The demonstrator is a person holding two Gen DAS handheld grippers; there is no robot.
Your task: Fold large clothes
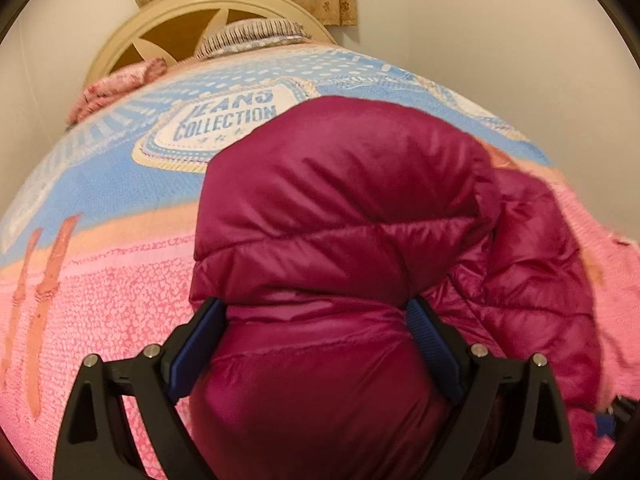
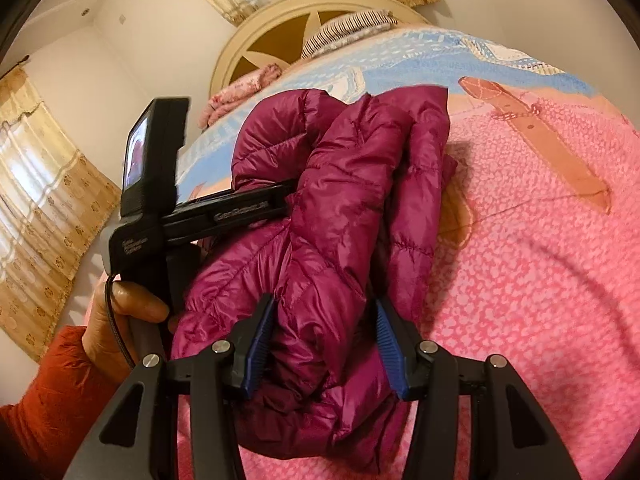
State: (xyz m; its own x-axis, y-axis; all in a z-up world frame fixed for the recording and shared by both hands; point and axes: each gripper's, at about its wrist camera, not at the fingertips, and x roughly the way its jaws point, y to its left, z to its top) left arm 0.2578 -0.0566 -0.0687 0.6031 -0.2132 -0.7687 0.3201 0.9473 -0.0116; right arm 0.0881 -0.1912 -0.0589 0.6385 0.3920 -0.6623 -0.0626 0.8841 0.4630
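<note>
- Pink and blue bedspread (image 2: 520,240) covers the bed, with a cream headboard (image 2: 256,40) and curtains at the far end; the magenta puffer jacket (image 2: 344,208) sits bundled in the middle of it.
- Left claw (image 1: 316,320) is clamped on one thick roll of the jacket, pads sunk into the padding.
- Right claw (image 2: 324,344) stands about half open, squeezing another bunched fold.
- Risk: the slick, springy fabric could slip from either grip, or puff back open once released, undoing the fold.
- Risk: both claws sit close together, so pulling unevenly may twist the bundle.
- Left claw's body (image 2: 168,208) and the hand (image 2: 120,320) holding it crowd one side; the other side is open bedspread, well away from the bed's edge.
</note>
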